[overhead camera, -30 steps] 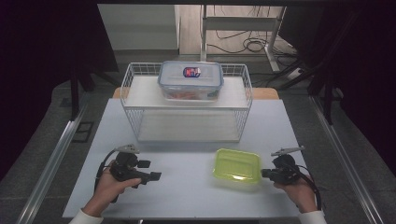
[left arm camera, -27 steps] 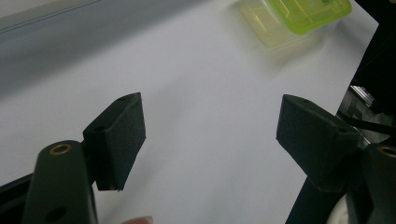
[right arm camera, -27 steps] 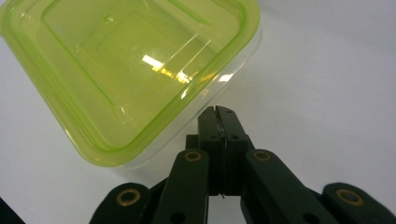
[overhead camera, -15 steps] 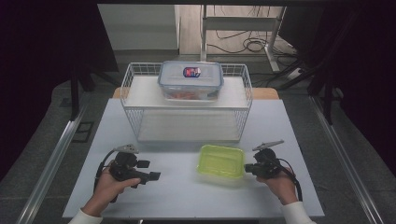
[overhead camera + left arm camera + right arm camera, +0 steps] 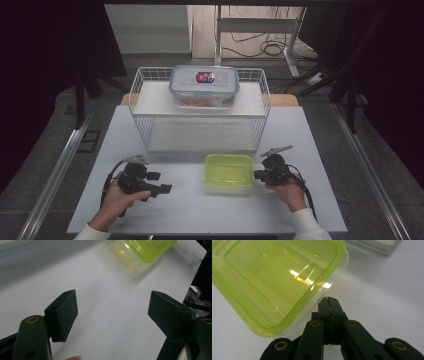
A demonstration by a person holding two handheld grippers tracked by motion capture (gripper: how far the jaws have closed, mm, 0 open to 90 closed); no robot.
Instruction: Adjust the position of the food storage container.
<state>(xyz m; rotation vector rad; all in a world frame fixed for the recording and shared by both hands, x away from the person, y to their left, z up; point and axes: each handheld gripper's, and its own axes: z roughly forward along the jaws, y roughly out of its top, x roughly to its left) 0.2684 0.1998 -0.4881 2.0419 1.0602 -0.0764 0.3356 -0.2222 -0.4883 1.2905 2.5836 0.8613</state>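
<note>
A yellow-green plastic container (image 5: 229, 172) lies on the white table (image 5: 200, 215), near its front middle. My right gripper (image 5: 256, 174) is shut, and its tips rest against the container's right side. In the right gripper view the closed jaws (image 5: 329, 301) meet at the clear rim of the container (image 5: 274, 280), with nothing between them. My left gripper (image 5: 159, 182) is held low over the table at the front left, open and empty. In the left gripper view its wide-apart jaws (image 5: 112, 312) point towards the container (image 5: 147, 248) farther off.
A white wire basket (image 5: 200, 115) stands across the back of the table. On its upper shelf sits a clear lidded food box (image 5: 204, 85) with a red and blue label. The person's hands come in from the front edge. Dark floor surrounds the table.
My right gripper has moved left across the table, and the yellow-green container has slid left ahead of it. The left gripper has stayed where it was.
</note>
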